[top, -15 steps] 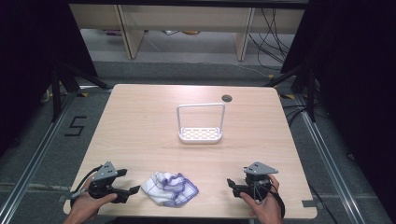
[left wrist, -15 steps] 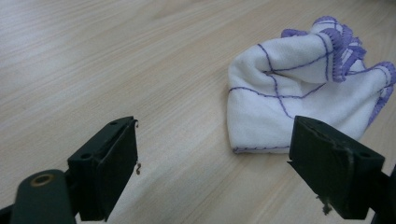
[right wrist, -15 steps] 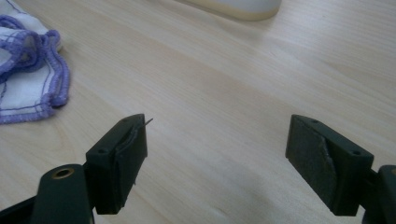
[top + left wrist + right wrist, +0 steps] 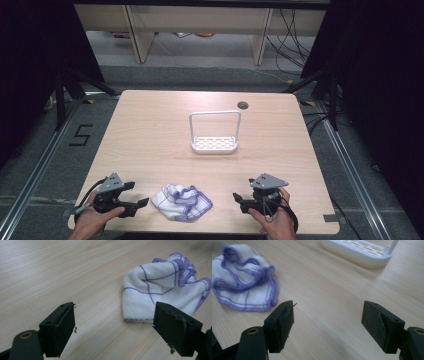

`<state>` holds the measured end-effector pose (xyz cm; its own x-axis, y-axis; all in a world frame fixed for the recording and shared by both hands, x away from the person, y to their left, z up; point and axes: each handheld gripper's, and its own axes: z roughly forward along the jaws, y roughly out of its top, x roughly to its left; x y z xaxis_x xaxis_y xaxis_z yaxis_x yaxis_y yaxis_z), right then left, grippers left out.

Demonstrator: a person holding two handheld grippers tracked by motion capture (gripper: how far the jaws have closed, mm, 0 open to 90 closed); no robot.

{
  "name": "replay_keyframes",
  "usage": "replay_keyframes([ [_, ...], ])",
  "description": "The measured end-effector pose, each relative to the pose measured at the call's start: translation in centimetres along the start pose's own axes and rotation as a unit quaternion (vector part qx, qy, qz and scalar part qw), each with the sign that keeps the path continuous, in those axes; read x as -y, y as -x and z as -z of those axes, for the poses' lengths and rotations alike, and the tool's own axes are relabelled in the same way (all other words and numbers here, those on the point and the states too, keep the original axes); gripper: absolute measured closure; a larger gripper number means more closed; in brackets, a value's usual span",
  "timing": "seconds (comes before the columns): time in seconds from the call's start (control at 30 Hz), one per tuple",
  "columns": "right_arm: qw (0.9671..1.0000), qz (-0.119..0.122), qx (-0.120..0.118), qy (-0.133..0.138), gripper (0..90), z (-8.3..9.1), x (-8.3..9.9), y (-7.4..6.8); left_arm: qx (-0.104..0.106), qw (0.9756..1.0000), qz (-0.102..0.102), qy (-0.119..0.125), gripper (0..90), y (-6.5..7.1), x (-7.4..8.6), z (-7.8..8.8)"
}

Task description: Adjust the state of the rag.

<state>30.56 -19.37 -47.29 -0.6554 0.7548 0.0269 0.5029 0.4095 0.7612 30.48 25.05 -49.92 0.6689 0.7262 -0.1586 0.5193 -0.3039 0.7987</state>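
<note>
A crumpled white cloth with purple stitching [image 4: 181, 201] lies near the front edge of the wooden table [image 4: 150, 135]. My left gripper [image 4: 140, 195] rests just left of it, open, jaws pointing at the cloth. In the left gripper view the cloth [image 4: 162, 292] lies a little ahead and to the right of the empty gripper [image 4: 113, 327]. My right gripper [image 4: 237, 201] sits to the cloth's right, open and empty, aimed left. The right gripper view has the cloth [image 4: 242, 277] at upper left, beyond the gripper [image 4: 327, 320].
A white rack with a slotted base and a tall wire handle [image 4: 215, 142] stands mid-table; its base [image 4: 359, 251] appears in the right gripper view. A dark round hole [image 4: 243, 105] sits near the table's far edge. Floor rails run along both sides.
</note>
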Motion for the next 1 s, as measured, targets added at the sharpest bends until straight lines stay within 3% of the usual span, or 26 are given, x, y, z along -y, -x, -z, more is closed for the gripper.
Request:
replay_keyframes([
  [0.07, 1.0000, -0.001, -0.003, 0.003, 27.8, -0.1, -0.3, -0.4, 0.003, 1.0000, -0.001, -0.003, 18.0, 0.1, 0.0, 0.0],
  [0.1, 0.9997, 0.018, -0.012, 0.008, 28.3, -0.4, -1.0, -0.9, 0.002, 1.0000, -0.002, -0.007, 18.1, 0.2, -0.1, 0.1],
  [0.23, 0.9985, 0.046, -0.027, 0.012, 29.1, -1.1, -2.0, -2.0, 0.001, 0.9999, -0.007, -0.014, 18.0, 0.5, -0.3, 0.1],
  [0.27, 0.9985, 0.042, -0.035, 0.006, 29.5, -1.3, -2.2, -2.4, -0.004, 0.9998, -0.006, -0.018, 18.0, 0.6, -0.2, 0.1],
  [0.3, 0.9970, 0.057, -0.052, 0.007, 30.6, -1.9, -2.8, -3.1, -0.005, 0.9998, -0.005, -0.018, 18.1, 0.7, -0.2, 0.1],
  [0.47, 0.9940, 0.077, -0.077, 0.008, 31.5, -3.2, -4.2, -4.7, -0.004, 0.9997, -0.002, -0.022, 21.5, 0.9, -0.2, -0.1],
  [0.57, 0.9906, 0.094, -0.099, 0.005, 33.4, -4.3, -5.4, -6.0, 0.000, 0.9996, 0.004, -0.029, 24.3, 0.9, -0.2, -0.2],
  [0.63, 0.9897, 0.096, -0.106, 0.001, 33.8, -4.5, -5.6, -6.4, 0.006, 0.9990, -0.007, -0.044, 25.0, 0.8, -0.2, -0.2],
  [0.67, 0.9869, 0.113, -0.116, 0.001, 34.8, -5.1, -6.2, -7.2, 0.006, 0.9992, 0.001, -0.038, 25.7, 1.0, -0.2, -0.4],
  [0.7, 0.9869, 0.113, -0.116, 0.001, 34.8, -5.1, -6.2, -7.2, 0.004, 0.9992, -0.001, -0.040, 25.7, 1.0, -0.1, -0.4],
  [0.73, 0.9843, 0.125, -0.125, 0.000, 37.0, -5.7, -6.6, -7.8, 0.008, 0.9990, -0.002, -0.044, 25.7, 1.1, -0.2, -0.5],
  [0.8, 0.9832, 0.129, -0.129, 0.000, 37.2, -6.1, -6.8, -8.1, 0.013, 0.9992, -0.003, -0.039, 25.5, 1.3, -0.2, -0.7],
  [0.83, 0.9820, 0.134, -0.134, -0.003, 38.6, -6.7, -7.1, -8.5, 0.016, 0.9983, -0.017, -0.053, 25.6, 1.2, -0.3, -0.6],
  [0.93, 0.9822, 0.127, -0.139, -0.009, 39.5, -7.2, -7.3, -8.9, 0.020, 0.9979, -0.019, -0.058, 26.4, 1.4, -0.3, -1.0],
  [1.0, 0.9806, 0.130, -0.146, -0.011, 40.2, -7.7, -7.6, -9.1, 0.023, 0.9975, -0.019, -0.064, 27.3, 1.5, -0.3, -1.2],
])
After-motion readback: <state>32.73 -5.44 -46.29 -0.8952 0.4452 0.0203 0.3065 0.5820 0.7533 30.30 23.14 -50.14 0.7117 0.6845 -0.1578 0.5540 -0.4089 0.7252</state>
